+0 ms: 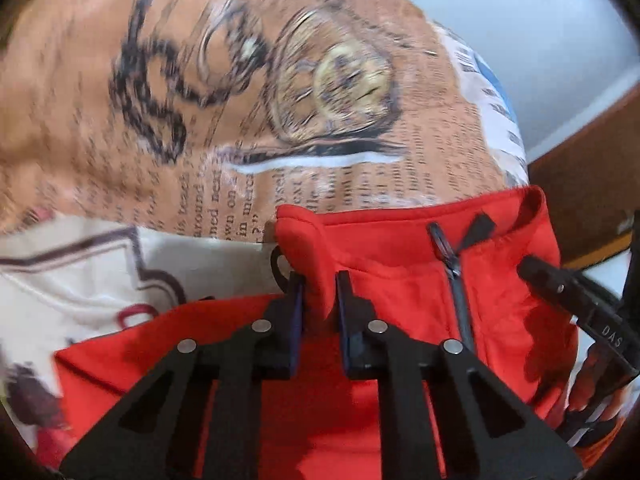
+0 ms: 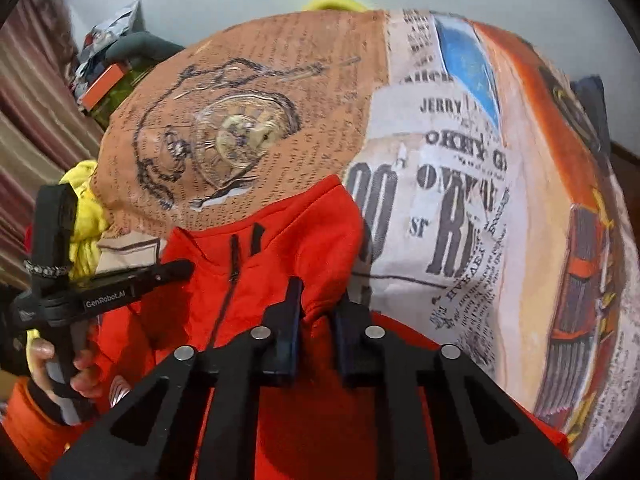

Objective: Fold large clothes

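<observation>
Here the left gripper (image 1: 320, 284) pinches a fold of the red jacket (image 1: 400, 280) between its narrowed fingers, near the collar. The right gripper (image 2: 318, 300) likewise clamps a ridge of the jacket (image 2: 280, 248) on the other side of the dark zipper (image 2: 228, 292). The jacket lies on a bedspread (image 2: 460, 200) printed like old newspaper, with a yellow cloth (image 2: 86, 216) beside it.

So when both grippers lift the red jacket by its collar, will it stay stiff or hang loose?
Probably loose. The red jacket already bunches into soft folds between the left gripper and the right gripper, so it should sag between them. Its fabric looks thick and fleecy, likely not slippery. The zipper may make the front line slightly stiffer.
</observation>
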Available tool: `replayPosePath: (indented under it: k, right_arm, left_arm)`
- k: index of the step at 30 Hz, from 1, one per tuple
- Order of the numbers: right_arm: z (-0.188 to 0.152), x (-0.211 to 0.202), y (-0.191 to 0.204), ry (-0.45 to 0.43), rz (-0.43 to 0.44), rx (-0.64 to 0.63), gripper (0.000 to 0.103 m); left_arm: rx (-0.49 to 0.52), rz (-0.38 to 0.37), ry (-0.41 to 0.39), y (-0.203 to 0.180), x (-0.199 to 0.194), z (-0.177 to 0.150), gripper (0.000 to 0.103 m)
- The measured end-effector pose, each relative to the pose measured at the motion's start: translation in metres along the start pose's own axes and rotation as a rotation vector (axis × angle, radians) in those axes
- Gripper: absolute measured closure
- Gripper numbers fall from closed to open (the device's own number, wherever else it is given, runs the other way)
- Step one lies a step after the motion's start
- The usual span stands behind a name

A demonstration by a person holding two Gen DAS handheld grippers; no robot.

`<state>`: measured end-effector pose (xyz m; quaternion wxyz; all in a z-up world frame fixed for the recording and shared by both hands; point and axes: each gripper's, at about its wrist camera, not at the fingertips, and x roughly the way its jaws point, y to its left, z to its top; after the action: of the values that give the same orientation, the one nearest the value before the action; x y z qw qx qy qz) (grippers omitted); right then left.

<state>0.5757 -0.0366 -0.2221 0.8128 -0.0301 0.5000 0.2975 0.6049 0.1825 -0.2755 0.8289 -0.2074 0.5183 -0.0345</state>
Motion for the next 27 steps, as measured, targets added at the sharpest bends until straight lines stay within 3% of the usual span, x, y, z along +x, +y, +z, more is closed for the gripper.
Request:
replayPosePath:
  k: [6,13,17,21,27]
  right_arm:
    - [-0.011,-0.047,0.025,-0.058,0.028,-0.06,0.093]
    - [-0.048,-0.112,0.055,-0.108,0.064,-0.129,0.094]
    - [-0.084,-0.132,0.066,-0.107,0.068,-0.139,0.094]
    - [-0.12,-0.138,0.067,-0.079,0.096,-0.104,0.094]
    - [-0.164,-0.125,0.073,-0.011,0.066,-0.105,0.093]
  left_arm:
    - [0.161,0.025,-0.098,-0.039,-0.073,-0.013,0.089]
    - [0.312,0.042,-0.161,-0.066,-0.148,-0.065,0.089]
    - [0.357,0.052,-0.146,-0.073,-0.162,-0.107,0.089]
    - [0.347,0.042,-0.091,-0.069,-0.152,-0.144,0.089]
    - [0.311,0.058,-0.015,-0.062,-0.128,-0.2,0.088]
